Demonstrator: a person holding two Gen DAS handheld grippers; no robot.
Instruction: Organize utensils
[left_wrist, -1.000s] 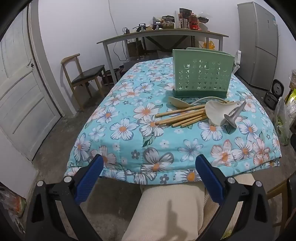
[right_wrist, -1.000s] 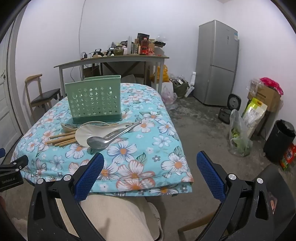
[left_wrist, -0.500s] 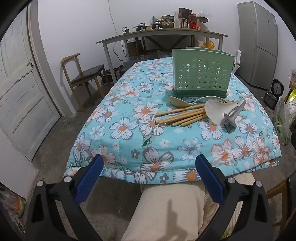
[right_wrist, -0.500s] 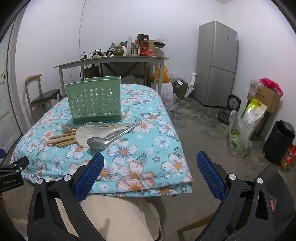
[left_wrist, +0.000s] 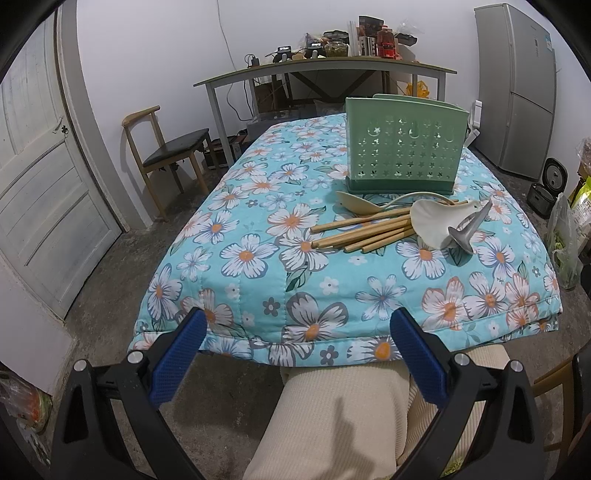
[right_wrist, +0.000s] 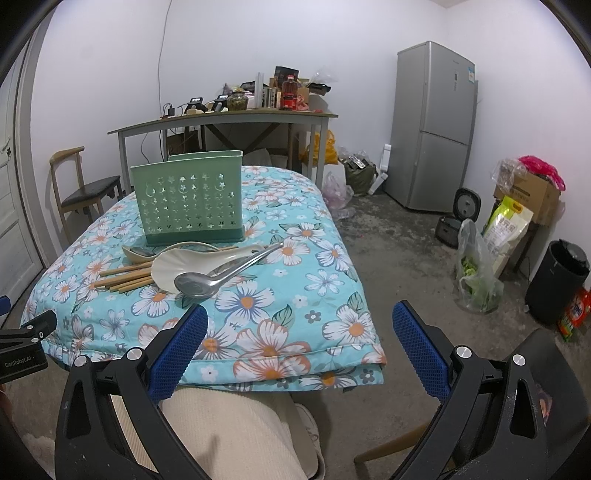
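1. The bundle of tan bamboo chopsticks (left_wrist: 364, 230) lies under the white ceramic spoon (left_wrist: 432, 221) and grey metal ladle (right_wrist: 207, 282), at six o'clock of the pale green perforated plastic holder (left_wrist: 402, 155); pulling one piece may scatter the rest.
2. The soft floral quilt (left_wrist: 258, 258) could let pieces roll.
3. The left gripper (left_wrist: 295, 360) and right gripper (right_wrist: 299, 350) hang spread wide and empty, short of the quilt's near edge.

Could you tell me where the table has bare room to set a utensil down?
Free cloth lies between the near edge of the table and the chopsticks, and along the left side beside the green holder. It is crowded right in front of the holder, where the white spoon and metal spoon overlap.
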